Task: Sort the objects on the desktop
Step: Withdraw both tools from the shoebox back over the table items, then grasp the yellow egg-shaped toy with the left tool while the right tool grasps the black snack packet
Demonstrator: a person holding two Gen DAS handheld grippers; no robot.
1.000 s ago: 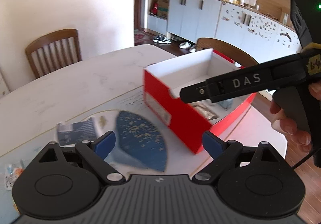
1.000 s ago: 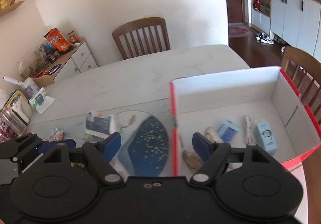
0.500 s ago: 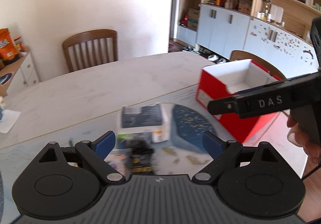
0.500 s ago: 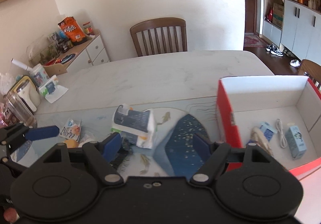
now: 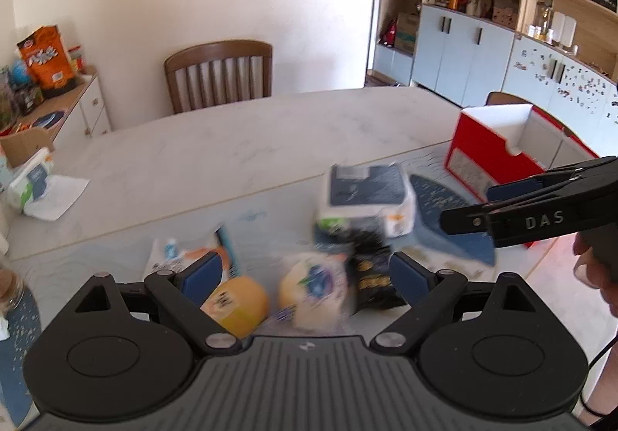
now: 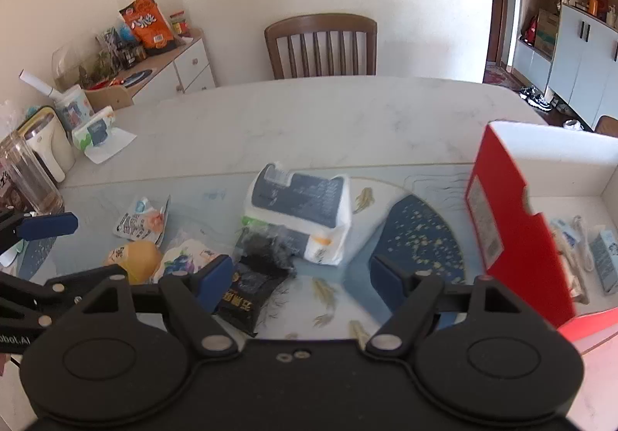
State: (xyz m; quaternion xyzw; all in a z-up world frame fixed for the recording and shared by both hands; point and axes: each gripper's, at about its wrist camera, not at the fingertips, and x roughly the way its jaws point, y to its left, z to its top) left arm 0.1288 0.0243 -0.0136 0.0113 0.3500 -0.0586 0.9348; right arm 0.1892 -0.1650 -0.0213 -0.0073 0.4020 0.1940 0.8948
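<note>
**Both claws held open over a cluster of snack packets**

"DAS" is read in pale letters on the side of the right claw (image 5: 498, 207), seen from the left wrist view. Gold characters are printed on the black packet (image 6: 251, 290), but they cannot be made out. An orange snack bag (image 6: 145, 23) with white characters stands on the sideboard (image 6: 170, 72) at the far left.

The left claw (image 5: 305, 272) is spread wide and grips nothing. Between and just ahead of its pads lie a yellow round item (image 5: 235, 301) and a white wrapped bun with a blue label (image 5: 313, 282), side by side; the black packet (image 5: 372, 276) lies near the right pad.

The right claw (image 6: 301, 276) is likewise open and empty. The black packet lies just beside its left pad, its long axis running from near left to far right. Beyond it, a tissue pack with a dark blue top (image 6: 299, 212) rests on the worktop (image 6: 309, 114), its long axis set across the view.

The red box (image 6: 502, 222) stands at the right, well apart from the cluster, with small items inside.
</note>
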